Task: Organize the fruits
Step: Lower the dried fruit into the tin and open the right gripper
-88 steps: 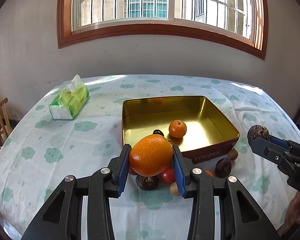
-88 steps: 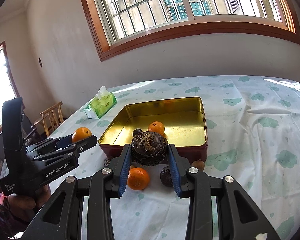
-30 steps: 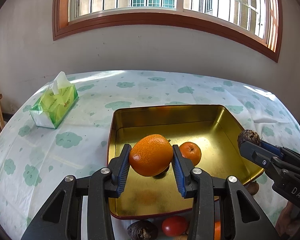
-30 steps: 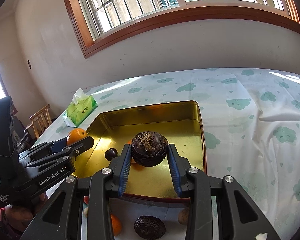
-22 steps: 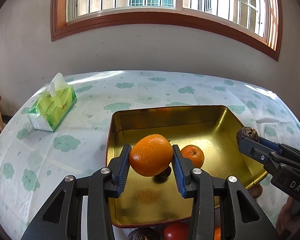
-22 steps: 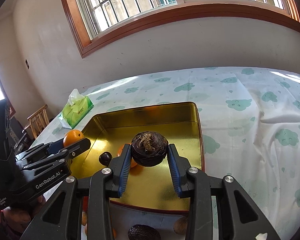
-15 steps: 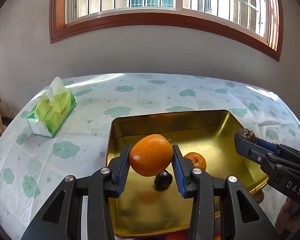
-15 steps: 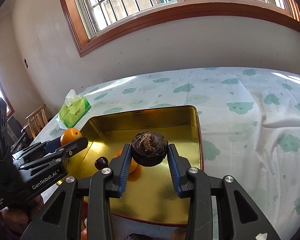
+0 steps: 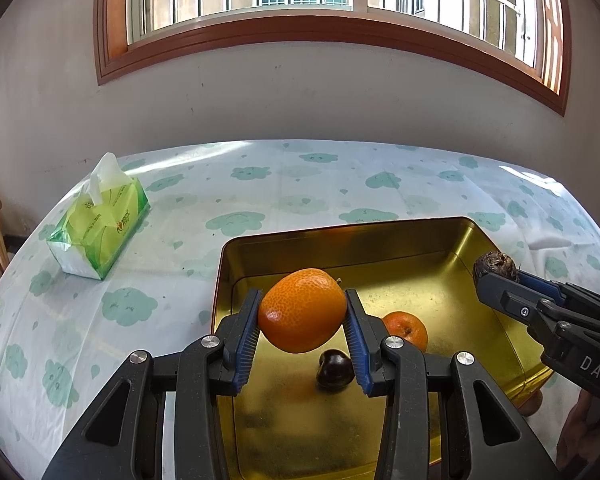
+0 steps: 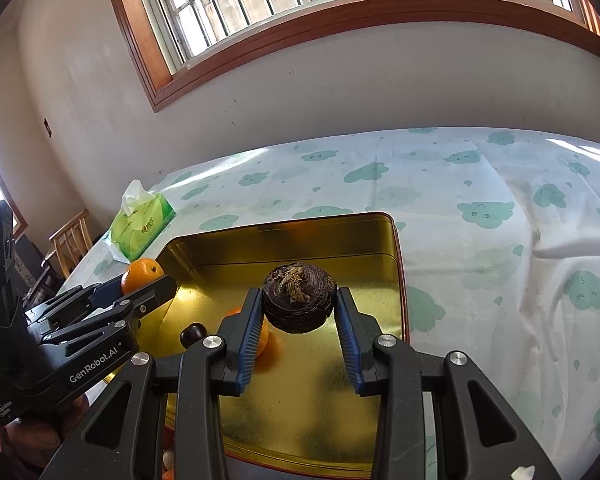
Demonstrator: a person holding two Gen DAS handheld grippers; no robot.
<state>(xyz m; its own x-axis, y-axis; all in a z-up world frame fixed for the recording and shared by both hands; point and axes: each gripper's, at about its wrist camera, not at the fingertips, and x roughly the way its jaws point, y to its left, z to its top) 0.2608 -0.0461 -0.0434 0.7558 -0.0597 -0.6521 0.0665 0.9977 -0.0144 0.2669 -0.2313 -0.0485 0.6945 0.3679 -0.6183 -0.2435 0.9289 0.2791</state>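
Black claw (image 9: 302, 334) arms carry blue ribbed pads (silver screws behind).

"GenRobot.AI" runs in white lettering along the black body of the left gripper (image 10: 148, 286), at eight o'clock in the right wrist view. The right gripper (image 9: 496, 276), at four o'clock in the left wrist view, shows "DAS". The tissue pack's (image 9: 100, 224) print is illegible.

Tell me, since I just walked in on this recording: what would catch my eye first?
A big orange clamped in the left gripper and a dark wrinkled fruit clamped in the right gripper, both held above a shiny gold tin. Inside the tin lie a small orange and a dark chestnut-like fruit.
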